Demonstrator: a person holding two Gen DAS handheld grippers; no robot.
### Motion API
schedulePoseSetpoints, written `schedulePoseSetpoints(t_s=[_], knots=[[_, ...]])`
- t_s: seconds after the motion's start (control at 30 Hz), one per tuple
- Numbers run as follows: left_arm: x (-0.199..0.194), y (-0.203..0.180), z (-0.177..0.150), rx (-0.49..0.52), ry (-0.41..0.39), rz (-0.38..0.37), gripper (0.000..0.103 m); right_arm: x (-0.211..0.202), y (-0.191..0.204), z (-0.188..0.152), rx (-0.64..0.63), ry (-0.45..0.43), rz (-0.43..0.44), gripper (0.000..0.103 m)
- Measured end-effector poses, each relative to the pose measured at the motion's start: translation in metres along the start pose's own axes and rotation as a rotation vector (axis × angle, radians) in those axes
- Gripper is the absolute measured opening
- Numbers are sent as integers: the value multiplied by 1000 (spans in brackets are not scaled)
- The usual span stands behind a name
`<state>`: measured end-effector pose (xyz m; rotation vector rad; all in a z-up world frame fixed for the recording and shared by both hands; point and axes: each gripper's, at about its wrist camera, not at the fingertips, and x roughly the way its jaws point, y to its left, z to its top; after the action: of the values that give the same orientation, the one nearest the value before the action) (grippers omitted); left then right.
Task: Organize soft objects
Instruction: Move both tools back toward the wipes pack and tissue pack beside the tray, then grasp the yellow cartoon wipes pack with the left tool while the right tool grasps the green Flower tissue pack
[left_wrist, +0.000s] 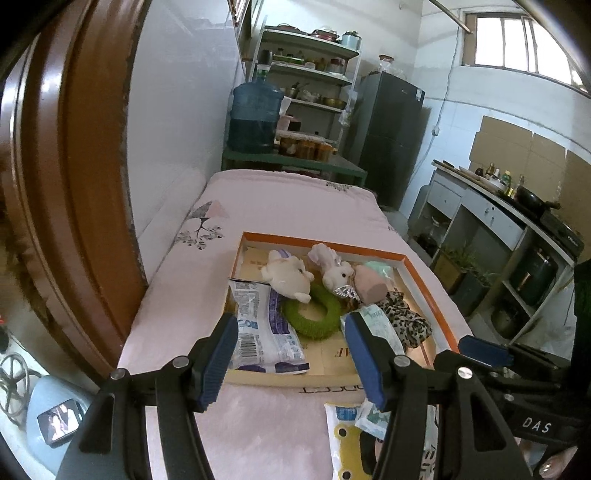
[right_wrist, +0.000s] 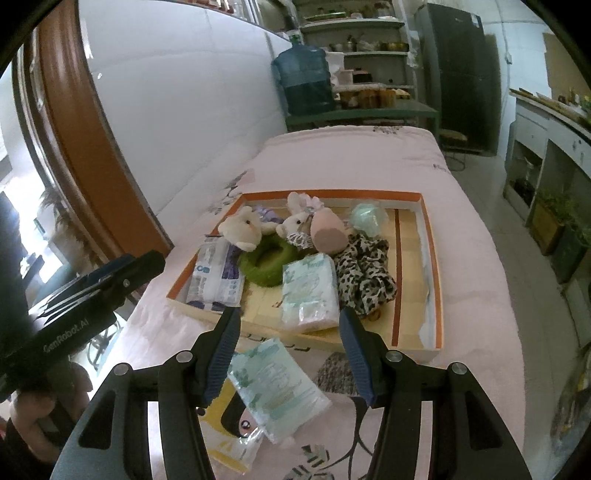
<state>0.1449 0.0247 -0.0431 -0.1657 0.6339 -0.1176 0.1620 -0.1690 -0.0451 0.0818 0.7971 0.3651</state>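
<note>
Orange-rimmed tray (right_wrist: 431, 236) filling up | right tool (right_wrist: 288, 354) hanging half-open, empty, over tissue pack (right_wrist: 279, 387) | left tool (left_wrist: 291, 354) gaping, empty | next: closing on pack.

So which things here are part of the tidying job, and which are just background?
Job: orange-rimmed box, white plush toys, green ring, leopard-print cloth, tissue packs in the box, tissue pack on the bed.

Background: water jug, fridge, shelves.
</note>
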Motion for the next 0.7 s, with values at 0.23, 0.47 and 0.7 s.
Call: schedulePoseSetpoints(t_s=[0.23,0.47,0.7], knots=[[-15,5,-4,-13,-1,-4,60,-10,9,-6,-15,-5,-1,57],[-25,10,-14,-17,11,-5,60,-17,16,-16,-28,-1,-5,57],[-32,11,-25,-10,14,-15,60,-9,21,-35,-82,47,0,58]])
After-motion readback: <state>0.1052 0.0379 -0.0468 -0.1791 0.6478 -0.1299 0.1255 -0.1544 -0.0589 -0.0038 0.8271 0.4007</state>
